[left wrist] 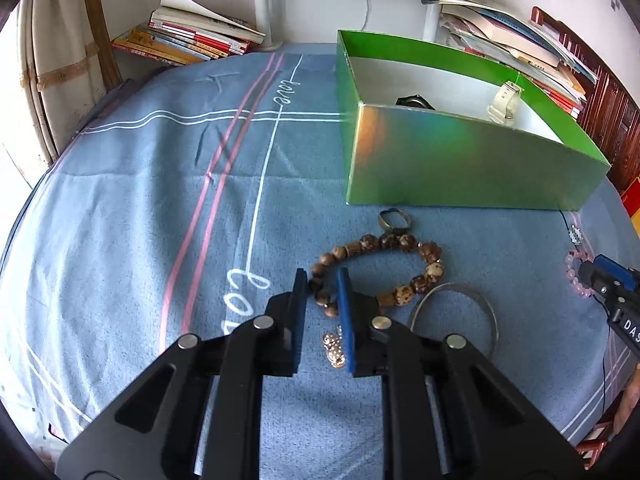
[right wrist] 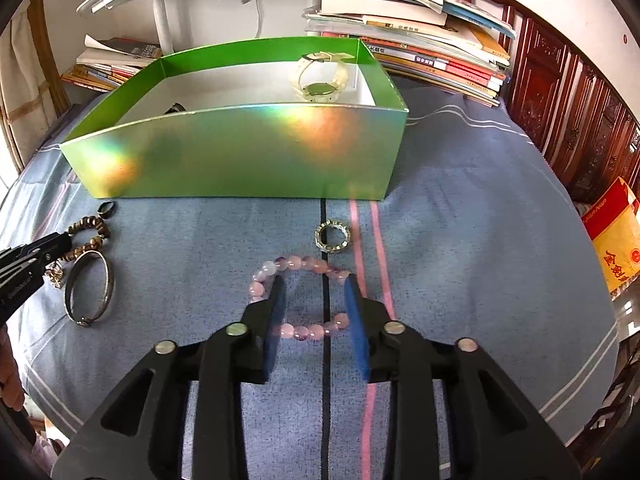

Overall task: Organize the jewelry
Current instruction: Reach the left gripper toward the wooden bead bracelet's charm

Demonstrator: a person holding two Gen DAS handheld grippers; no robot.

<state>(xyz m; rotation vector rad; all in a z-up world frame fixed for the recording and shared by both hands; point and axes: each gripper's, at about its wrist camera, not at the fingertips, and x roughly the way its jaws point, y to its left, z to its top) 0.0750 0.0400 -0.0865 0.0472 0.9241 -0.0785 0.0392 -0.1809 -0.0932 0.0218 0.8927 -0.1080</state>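
My left gripper [left wrist: 322,280] hovers low over a brown wooden bead bracelet [left wrist: 400,242] on the blue cloth. Its jaws stand narrowly open with the bracelet's left strand between the pads. My right gripper [right wrist: 314,290] is open over a pink bead bracelet [right wrist: 308,330], one finger on each side of the ring of beads. The open green box [right wrist: 240,152] behind holds a pale watch [right wrist: 320,76] and a dark item [right wrist: 176,108]. A silver bangle [left wrist: 456,312], a bronze ring [left wrist: 394,220], a sparkly ring [right wrist: 332,236] and small shiny charms [left wrist: 334,346] lie loose on the cloth.
Stacks of books [left wrist: 192,36] and papers [right wrist: 408,40] line the wall behind the box. A white lamp post [left wrist: 266,4] stands there too. Carved dark wood [right wrist: 580,128] and a yellow-red carton [right wrist: 616,236] sit at the right. The blue cloth [left wrist: 160,200] spreads to the left.
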